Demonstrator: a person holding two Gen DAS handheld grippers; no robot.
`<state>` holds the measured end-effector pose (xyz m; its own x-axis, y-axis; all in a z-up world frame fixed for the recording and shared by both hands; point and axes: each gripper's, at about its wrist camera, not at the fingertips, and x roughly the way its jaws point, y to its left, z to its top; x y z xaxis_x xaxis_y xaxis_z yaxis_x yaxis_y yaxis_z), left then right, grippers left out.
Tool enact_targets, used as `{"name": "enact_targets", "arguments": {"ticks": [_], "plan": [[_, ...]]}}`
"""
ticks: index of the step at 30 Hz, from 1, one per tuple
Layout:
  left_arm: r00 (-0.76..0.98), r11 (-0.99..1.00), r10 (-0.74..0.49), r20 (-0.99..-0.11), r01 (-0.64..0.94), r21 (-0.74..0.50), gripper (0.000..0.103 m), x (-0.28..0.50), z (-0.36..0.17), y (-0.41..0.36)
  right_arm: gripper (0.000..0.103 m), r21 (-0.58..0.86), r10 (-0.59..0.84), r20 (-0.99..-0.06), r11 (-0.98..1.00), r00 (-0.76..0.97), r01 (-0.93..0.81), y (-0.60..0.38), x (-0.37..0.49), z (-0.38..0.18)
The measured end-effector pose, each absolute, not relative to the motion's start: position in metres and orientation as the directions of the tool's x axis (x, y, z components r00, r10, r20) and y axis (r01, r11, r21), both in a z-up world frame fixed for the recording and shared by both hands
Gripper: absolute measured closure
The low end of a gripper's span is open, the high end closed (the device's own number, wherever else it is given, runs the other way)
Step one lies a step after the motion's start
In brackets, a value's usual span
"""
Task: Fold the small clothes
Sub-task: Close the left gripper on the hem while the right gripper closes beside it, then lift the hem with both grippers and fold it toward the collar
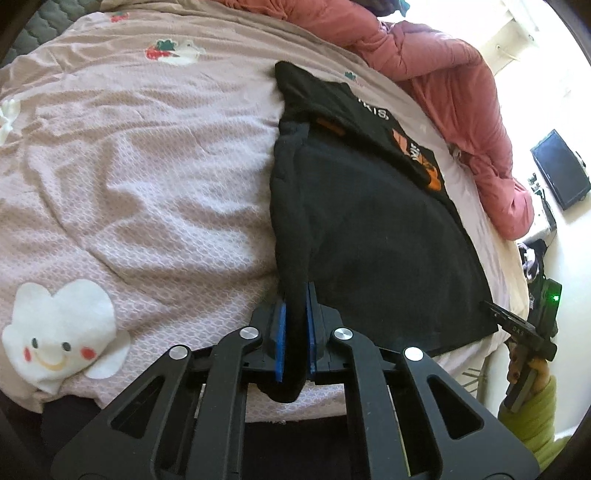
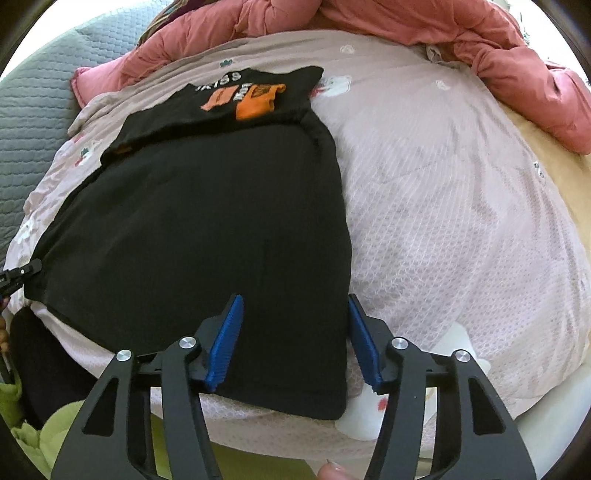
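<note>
A small black garment (image 1: 369, 229) (image 2: 203, 221) with an orange print (image 1: 417, 155) (image 2: 251, 99) lies flat on the bed, its upper part folded down. My left gripper (image 1: 295, 295) is shut on the garment's near left edge, a fold of black cloth pinched between the blue pads. My right gripper (image 2: 295, 297) stands half open over the garment's near right corner. Its left pad is above the cloth and its right pad just outside the edge, neither pressing. The left gripper's tip (image 2: 22, 273) shows at the far left edge of the right wrist view.
A pink blanket (image 1: 129, 166) (image 2: 461, 184) with a white cloud patch (image 1: 62, 325) covers the bed. A bunched salmon duvet (image 1: 443, 74) (image 2: 406, 22) lies along the far side. A grey quilt (image 2: 33, 110) lies at left. A dark screen (image 1: 561, 173) stands beyond the bed. A green sleeve (image 1: 532, 417) holds the right gripper.
</note>
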<state>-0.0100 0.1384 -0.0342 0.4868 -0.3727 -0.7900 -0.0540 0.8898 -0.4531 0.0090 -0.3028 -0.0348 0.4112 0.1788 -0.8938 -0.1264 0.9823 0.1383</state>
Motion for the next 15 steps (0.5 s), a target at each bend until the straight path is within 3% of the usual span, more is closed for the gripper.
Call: {"name": "enact_targets", "arguments": {"ticks": [4,6,8,15], "plan": [[0.463,0.891,-0.372,-0.805,-0.065,-0.449,0.097,-0.008,-0.042,0.136,0.054,0.170,0.203,-0.888,0.979,0.413,-0.116,-0.308,0.008,-0.039],[0.462,0.894,-0.367,-0.807,-0.066,-0.444,0.097,-0.008,-0.043,0.135,0.080,0.174,0.211,-0.884,0.977,0.418,-0.126,-0.308,0.007,-0.037],[0.463,0.900,-0.361,-0.810,-0.057,-0.433,0.097,-0.008,-0.042,0.132,0.090,0.180,0.221,-0.878,0.974,0.425,-0.135,-0.309,0.006,-0.034],[0.510,0.911,-0.336,-0.792,-0.035,-0.410,0.101,-0.013,-0.028,0.127,0.095,0.193,0.250,-0.836,0.967,0.489,-0.163,-0.309,0.002,-0.011]]}}
